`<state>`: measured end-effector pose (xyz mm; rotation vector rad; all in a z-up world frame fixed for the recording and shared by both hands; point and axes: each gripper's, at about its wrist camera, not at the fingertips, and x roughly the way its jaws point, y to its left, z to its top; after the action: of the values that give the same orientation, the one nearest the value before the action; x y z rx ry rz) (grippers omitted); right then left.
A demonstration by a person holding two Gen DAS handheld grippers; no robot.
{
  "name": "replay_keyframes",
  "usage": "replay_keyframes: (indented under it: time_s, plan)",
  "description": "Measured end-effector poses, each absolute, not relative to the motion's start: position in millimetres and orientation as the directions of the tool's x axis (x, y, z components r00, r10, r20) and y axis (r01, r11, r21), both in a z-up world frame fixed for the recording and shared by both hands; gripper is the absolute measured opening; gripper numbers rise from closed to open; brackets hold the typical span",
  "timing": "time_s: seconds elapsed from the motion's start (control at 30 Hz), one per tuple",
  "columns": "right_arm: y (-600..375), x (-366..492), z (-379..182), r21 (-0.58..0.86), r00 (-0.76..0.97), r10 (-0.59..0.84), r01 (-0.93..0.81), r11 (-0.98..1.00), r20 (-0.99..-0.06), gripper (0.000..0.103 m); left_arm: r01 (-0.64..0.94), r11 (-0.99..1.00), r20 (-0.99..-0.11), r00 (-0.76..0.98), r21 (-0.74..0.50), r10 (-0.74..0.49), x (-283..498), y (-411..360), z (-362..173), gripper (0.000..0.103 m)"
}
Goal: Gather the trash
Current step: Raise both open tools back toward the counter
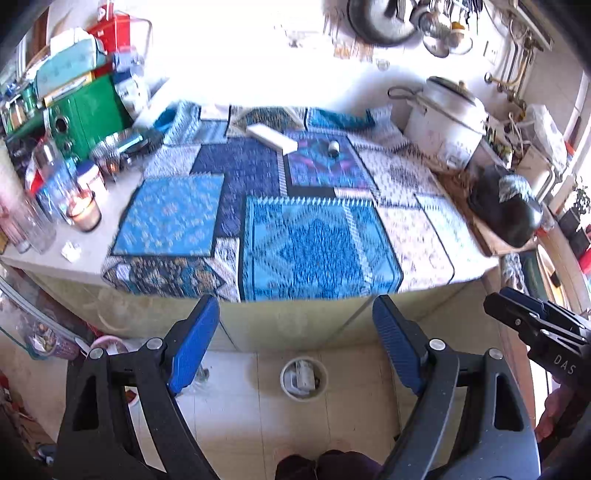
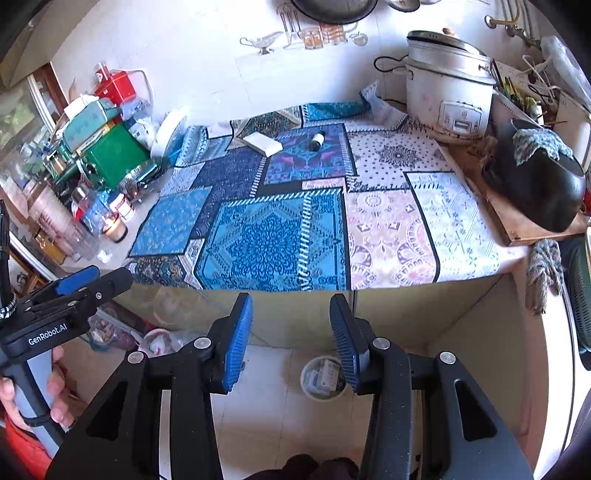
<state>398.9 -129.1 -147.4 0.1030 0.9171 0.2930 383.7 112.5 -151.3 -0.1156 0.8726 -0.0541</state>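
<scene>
Below, round white bin (image 2: 323,377) on floor, white packaging inside, empty right tongs (image 2: 291,341) above

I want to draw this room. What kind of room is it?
Most likely a home kitchen: a white rice cooker stands on the counter, a big pan and ladles hang on the wall, and a small bin sits on the floor.

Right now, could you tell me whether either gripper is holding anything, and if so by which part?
Nothing is held. The left gripper stands wide open and the right gripper is narrower, but both gaps are empty, showing only floor and the small bin below.
</scene>
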Motion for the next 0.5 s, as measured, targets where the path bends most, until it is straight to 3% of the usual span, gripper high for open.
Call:
replay_keyframes:
  time_s: [0.5]
  plan:
    - [-148.1, 509.1, -95.5, 0.204, 0.662, 0.345, -0.283, 0.937, -0.666, 0.041, -0.083, 0.991, -0.673, 0.74, -0.106, -0.01, 495.0, 102.7, -90.9, 0.085]
